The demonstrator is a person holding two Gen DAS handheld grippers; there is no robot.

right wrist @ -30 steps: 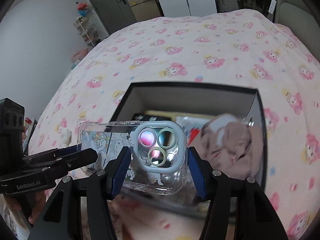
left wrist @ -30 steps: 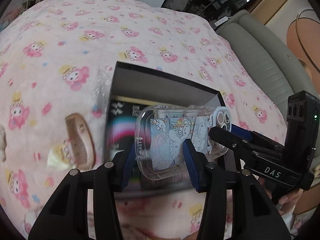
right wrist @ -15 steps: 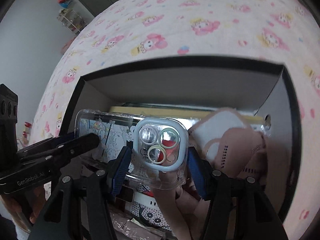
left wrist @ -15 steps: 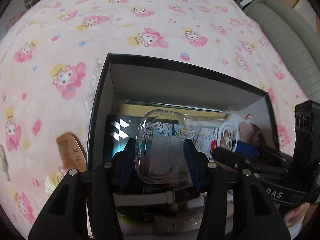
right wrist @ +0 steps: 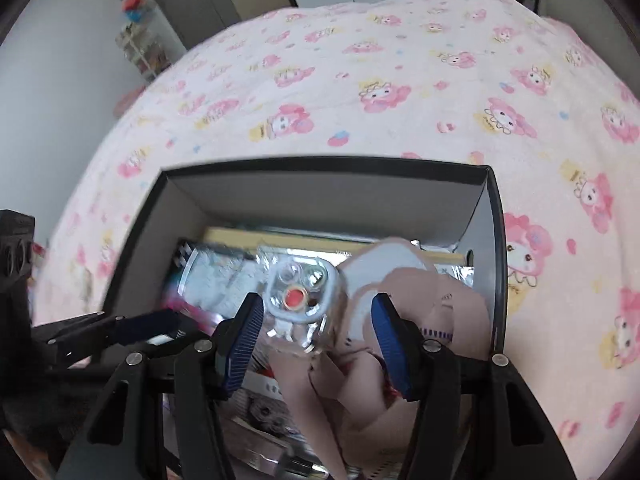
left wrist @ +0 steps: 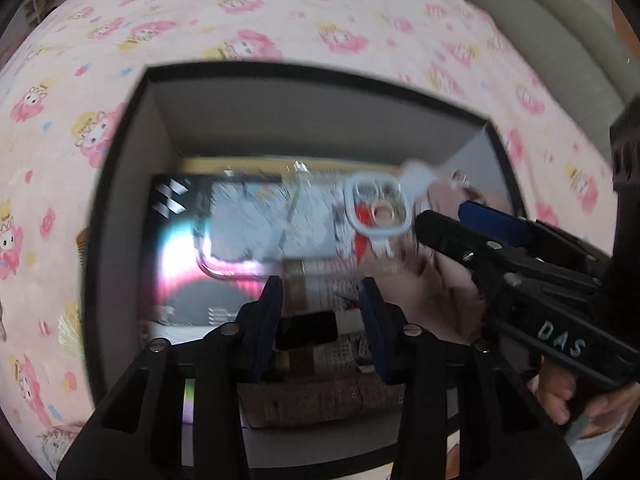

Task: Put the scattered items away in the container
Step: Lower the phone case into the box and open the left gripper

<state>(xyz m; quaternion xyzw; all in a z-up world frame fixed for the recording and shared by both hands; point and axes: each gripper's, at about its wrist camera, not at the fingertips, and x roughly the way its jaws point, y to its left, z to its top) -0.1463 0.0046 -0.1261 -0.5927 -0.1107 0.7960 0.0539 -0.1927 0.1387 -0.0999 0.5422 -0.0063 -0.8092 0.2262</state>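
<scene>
The left gripper (left wrist: 320, 312) is seen with its blue pads apart and nothing pressed between them; its jaws have just been closing, with no thing between them, and the clear phone case (left wrist: 296, 224) lies beyond the tips, blurred, inside the black box (left wrist: 116, 184). The right gripper (right wrist: 316, 336) is likewise held open, its pads flanking the case's camera end (right wrist: 298, 294) without visibly pressing it, so the case appears released over the box's contents, on a dark printed package (left wrist: 176, 248) and beside a beige face mask (right wrist: 404, 320) at the right. To finish the step well, both grippers should be lifted straight up and clear of the box walls, so that the case is not dragged out and the mask's straps are not snagged by the right tips. Both grippers are pointed steeply downward into the box, side by side over its near half. A hand (left wrist: 576, 396) is seen gripping the right tool's handle at the near right. The box rests on a pink cartoon-print blanket (right wrist: 360, 80).
</scene>
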